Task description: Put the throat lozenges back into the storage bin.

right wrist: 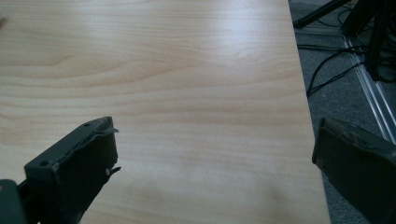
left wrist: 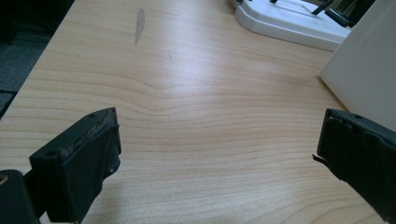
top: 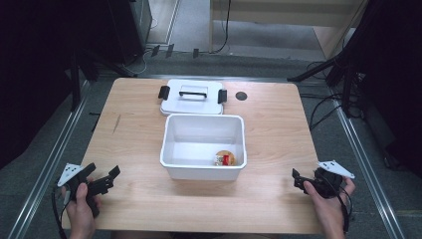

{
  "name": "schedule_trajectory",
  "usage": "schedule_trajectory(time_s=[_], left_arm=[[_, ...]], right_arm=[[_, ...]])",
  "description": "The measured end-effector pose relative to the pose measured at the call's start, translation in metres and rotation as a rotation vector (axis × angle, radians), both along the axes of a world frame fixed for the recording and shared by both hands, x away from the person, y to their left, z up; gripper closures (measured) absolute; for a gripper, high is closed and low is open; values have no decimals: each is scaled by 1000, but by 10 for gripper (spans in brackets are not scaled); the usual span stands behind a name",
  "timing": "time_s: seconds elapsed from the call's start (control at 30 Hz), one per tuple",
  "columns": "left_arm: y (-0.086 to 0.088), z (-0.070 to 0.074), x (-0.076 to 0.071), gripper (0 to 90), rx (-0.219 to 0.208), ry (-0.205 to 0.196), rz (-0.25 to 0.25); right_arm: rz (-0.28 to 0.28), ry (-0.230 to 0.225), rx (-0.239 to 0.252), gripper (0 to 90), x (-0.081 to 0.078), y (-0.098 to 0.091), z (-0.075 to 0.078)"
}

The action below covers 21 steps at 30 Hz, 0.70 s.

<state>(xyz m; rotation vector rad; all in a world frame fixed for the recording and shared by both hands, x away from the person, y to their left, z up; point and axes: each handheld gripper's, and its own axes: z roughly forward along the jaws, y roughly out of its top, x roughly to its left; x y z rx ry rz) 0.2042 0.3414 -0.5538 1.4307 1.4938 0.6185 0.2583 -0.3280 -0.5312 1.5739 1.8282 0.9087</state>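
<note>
One bin (top: pixel 203 130), one lid (top: pixel 191 97), two spread grippers (top: pixel 105 179) (top: pixel 302 180)

White open bin (top: pixel 171 149) mid-table holds a small packet (top: pixel 224 158); its lid (top: pixel 191 102) lies just behind.

Both tools, left (top: pixel 107 180) & right (top: pixel 300 180), jaws wide apart.

A box (top: pixel 203 147) sits at the table's (top: pixel 134 149) centre. Its lid (top: pixel 192 97) lies just beyond, at twelve o'clock. A small packet (top: pixel 224 159) rests inside the box, toward five o'clock. Grippers wait at seven (top: pixel 102 181) and four (top: pixel 303 180).
</note>
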Motion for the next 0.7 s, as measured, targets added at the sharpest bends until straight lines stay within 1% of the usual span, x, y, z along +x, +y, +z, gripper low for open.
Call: schedule_trajectory(time_s=[0.07, 0.17, 0.2, 0.23, 0.3, 0.33, 0.37, 0.4, 0.43, 0.47, 0.53, 0.6, 0.63, 0.7], left_arm=[[0, 0, 0, 3, 0, 1, -1], [-1, 0, 0, 3, 1, 0, 0], [-1, 0, 0, 3, 2, 2, 0], [-1, 0, 1, 3, 4, 3, -1], [-1, 0, 1, 3, 6, 5, -2], [-1, 0, 1, 3, 6, 5, -4], [-1, 0, 1, 3, 6, 8, -7], [-1, 0, 1, 3, 5, 10, -8], [-1, 0, 1, 3, 5, 12, -10], [-1, 0, 1, 3, 6, 13, -9], [-1, 0, 1, 3, 9, 12, -9], [-1, 0, 1, 3, 10, 12, -8], [-1, 0, 1, 3, 11, 12, -8], [-1, 0, 2, 3, 11, 13, -9]], right_arm=[[4, -1, 11, 1, -6, -6, -3], [-5, -18, 13, 1, -15, -13, -7], [-7, -24, 22, 1, -21, -16, -10], [-7, -24, 22, 1, -21, -16, -10], [-10, -32, 27, 1, -27, -19, -13], [-23, -68, 50, 5, -34, -22, -13], [-23, -68, 50, 5, -34, -22, -13], [-41, -89, 60, 15, -38, -22, -14], [-41, -89, 60, 15, -38, -22, -14], [-53, -98, 51, 15, -41, -20, -15], [-47, -104, 48, 15, -42, -18, -15], [-46, -101, 42, 15, -41, -18, -16], [-51, -92, 43, 15, -41, -18, -16], [-52, -96, 52, 15, -40, -19, -16]])
